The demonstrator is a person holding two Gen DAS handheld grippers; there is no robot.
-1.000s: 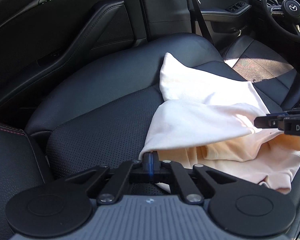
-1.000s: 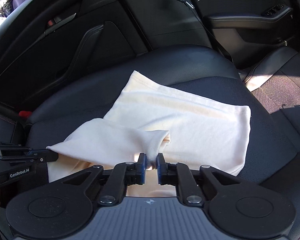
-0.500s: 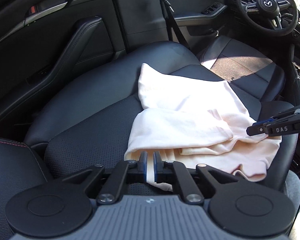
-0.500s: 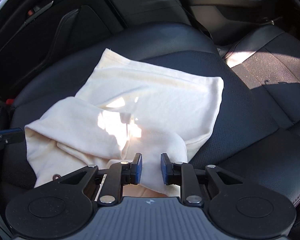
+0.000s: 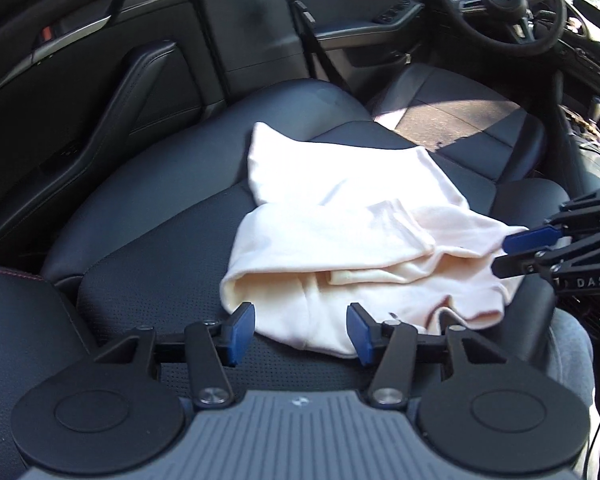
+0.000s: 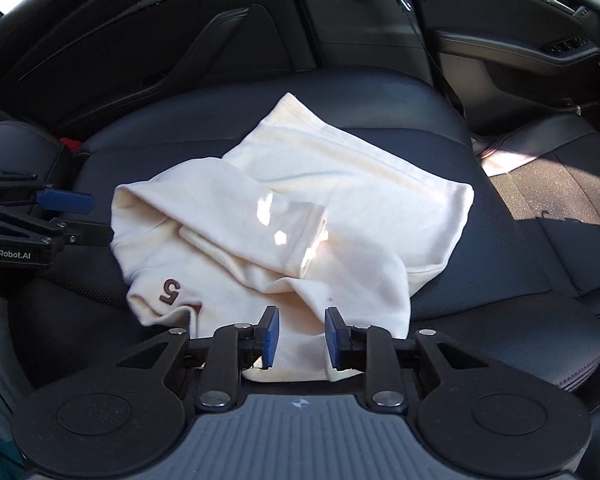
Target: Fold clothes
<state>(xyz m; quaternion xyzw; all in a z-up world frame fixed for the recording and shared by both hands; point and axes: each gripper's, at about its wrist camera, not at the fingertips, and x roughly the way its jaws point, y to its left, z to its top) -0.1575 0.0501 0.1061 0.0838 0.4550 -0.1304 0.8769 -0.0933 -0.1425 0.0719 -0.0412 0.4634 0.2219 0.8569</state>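
— What sits at the far left?

— The black rear door panel (image 5: 80, 92) with its silver trim strip, then the black perforated leather car seat (image 5: 148, 264). In the right wrist view the left gripper (image 6: 88, 218) comes in from the left edge, its blue-padded jaws spread apart, just beside the garment's left fold and holding nothing.

— And the garment itself?

— A cream-coloured cotton garment (image 5: 340, 232) lies crumpled in the middle of the seat cushion, one layer folded loosely over another, with a far corner pointing toward the seat back. In the right wrist view the cream cloth (image 6: 300, 208) shows a brown number 5 (image 6: 170, 292) printed near its front left edge, and patches of sunlight fall on the folded-over flap.

— How do the jaws look from the left wrist camera?

— The left gripper (image 5: 300, 332) has its jaws wide open, with the near hem of the garment lying between and just beyond the blue pads; nothing is pinched.

— And to the right?

— The right gripper (image 5: 512, 252) reaches in from the right edge, jaws parted, close to the garment's right side. From its own camera the right gripper (image 6: 300, 336) is also spread, with cloth lying under the gap. Further right are the sunlit driver's seat (image 5: 452, 120) and the black steering wheel (image 5: 500, 0).
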